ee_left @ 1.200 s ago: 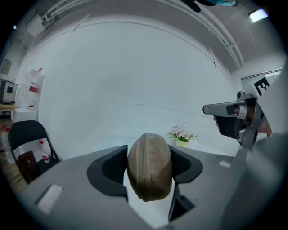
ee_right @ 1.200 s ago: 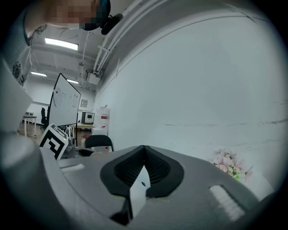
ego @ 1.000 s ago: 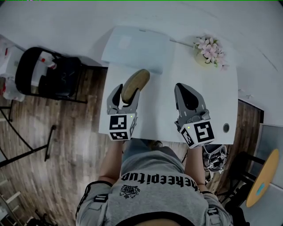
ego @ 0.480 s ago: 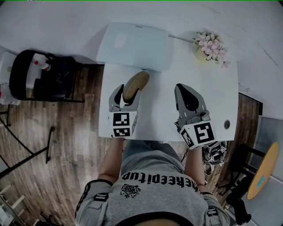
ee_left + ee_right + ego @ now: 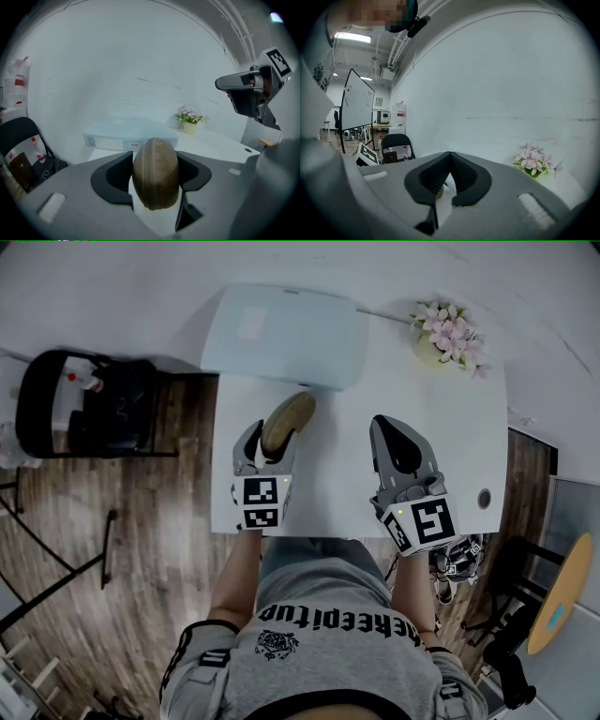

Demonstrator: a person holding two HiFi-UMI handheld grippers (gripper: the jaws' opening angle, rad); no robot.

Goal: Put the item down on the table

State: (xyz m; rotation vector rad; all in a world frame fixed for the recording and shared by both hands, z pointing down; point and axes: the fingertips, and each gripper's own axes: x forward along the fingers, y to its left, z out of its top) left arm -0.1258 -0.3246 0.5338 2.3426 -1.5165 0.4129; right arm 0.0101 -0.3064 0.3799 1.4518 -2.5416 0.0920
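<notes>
A brown oval zippered case [image 5: 286, 421] sits between the jaws of my left gripper [image 5: 268, 448], which is shut on its sides. In the left gripper view the case [image 5: 155, 172] fills the gap, zip seam facing the camera, over the left part of the white table [image 5: 450, 427]. I cannot tell whether the case touches the tabletop. My right gripper [image 5: 395, 434] hovers over the table's middle front, shut with nothing in it; its pads [image 5: 461, 174] meet at the tips.
A flat light-blue box [image 5: 281, 334] lies at the table's back, just beyond the case. A pot of pink flowers [image 5: 448, 338] stands at the back right. A cable hole [image 5: 484, 498] is near the right edge. A black chair [image 5: 89, 413] stands left of the table.
Only the head view has shifted a little. The left gripper still holds the case in about the same place, and the right gripper has not moved.
</notes>
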